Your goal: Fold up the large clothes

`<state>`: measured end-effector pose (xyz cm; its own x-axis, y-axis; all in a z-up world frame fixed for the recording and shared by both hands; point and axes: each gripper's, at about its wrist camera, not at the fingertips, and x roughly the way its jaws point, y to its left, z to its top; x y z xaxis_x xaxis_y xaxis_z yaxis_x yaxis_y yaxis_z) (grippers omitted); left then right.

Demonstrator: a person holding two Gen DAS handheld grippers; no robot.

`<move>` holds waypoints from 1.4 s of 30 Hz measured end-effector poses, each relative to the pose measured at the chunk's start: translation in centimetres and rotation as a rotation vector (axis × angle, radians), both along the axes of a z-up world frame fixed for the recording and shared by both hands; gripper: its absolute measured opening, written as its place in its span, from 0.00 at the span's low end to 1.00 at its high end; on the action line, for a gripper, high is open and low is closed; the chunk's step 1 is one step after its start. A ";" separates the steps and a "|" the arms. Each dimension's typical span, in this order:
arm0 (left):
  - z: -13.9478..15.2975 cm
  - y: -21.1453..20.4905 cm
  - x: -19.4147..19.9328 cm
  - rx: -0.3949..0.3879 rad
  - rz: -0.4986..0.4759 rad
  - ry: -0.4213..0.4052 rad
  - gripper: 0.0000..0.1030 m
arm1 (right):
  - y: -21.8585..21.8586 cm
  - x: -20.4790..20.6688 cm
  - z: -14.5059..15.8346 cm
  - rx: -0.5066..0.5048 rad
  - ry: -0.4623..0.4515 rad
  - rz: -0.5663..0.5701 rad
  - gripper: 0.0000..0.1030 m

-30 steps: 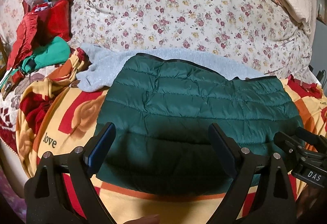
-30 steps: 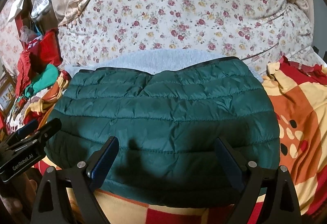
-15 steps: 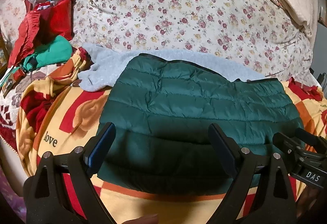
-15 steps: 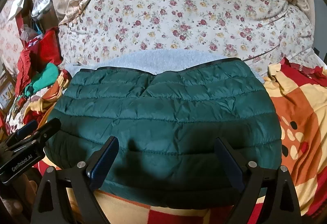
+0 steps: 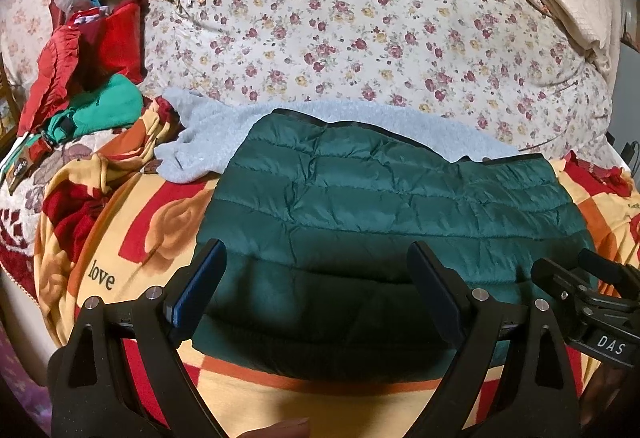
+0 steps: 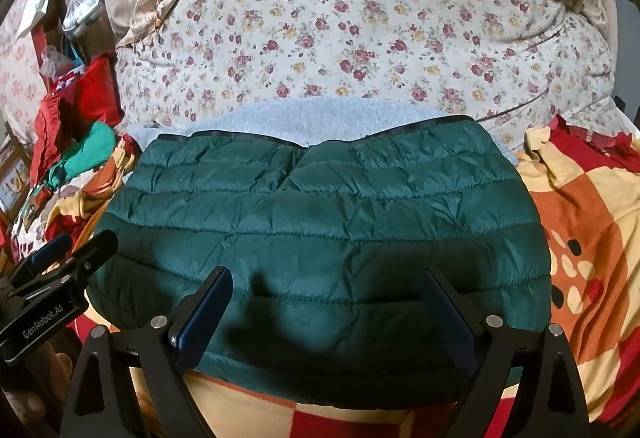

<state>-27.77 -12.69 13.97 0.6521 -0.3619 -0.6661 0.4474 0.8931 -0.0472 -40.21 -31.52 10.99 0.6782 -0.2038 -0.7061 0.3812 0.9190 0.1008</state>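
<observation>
A dark green quilted puffer jacket [image 5: 384, 206] lies folded into a wide flat rectangle on the patterned blanket; it fills the middle of the right wrist view [image 6: 320, 222] too. My left gripper [image 5: 316, 278] is open and empty, hovering above the jacket's near left part. My right gripper [image 6: 326, 304] is open and empty above the jacket's near edge. The right gripper shows at the right edge of the left wrist view [image 5: 588, 302], and the left gripper at the left edge of the right wrist view [image 6: 52, 278].
A light grey garment [image 5: 208, 142] lies under and behind the jacket. The blanket [image 5: 132, 238] is orange, yellow and red. A floral quilt [image 5: 360, 34] rises behind. Red and green clothes [image 5: 92, 78] pile at the left.
Both views have drifted very slightly; the jacket sits a little lower in the left wrist view. Both grippers stay open and the jacket has not moved.
</observation>
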 end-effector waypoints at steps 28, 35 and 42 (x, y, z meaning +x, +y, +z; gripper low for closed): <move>-0.6 -0.3 0.5 0.012 0.007 0.014 0.89 | 0.0 1.1 -0.2 0.000 0.008 0.012 0.90; -0.8 -0.3 0.5 0.014 0.008 0.016 0.89 | -0.1 1.4 -0.3 -0.002 0.013 0.006 0.91; -0.8 -0.4 0.5 0.015 0.008 0.016 0.89 | -0.3 1.6 -0.4 -0.001 0.016 0.007 0.90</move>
<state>-27.24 -13.05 13.21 0.6440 -0.3466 -0.6820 0.4391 0.8975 -0.0415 -38.58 -31.83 10.54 0.6682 -0.2002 -0.7166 0.3764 0.9218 0.0934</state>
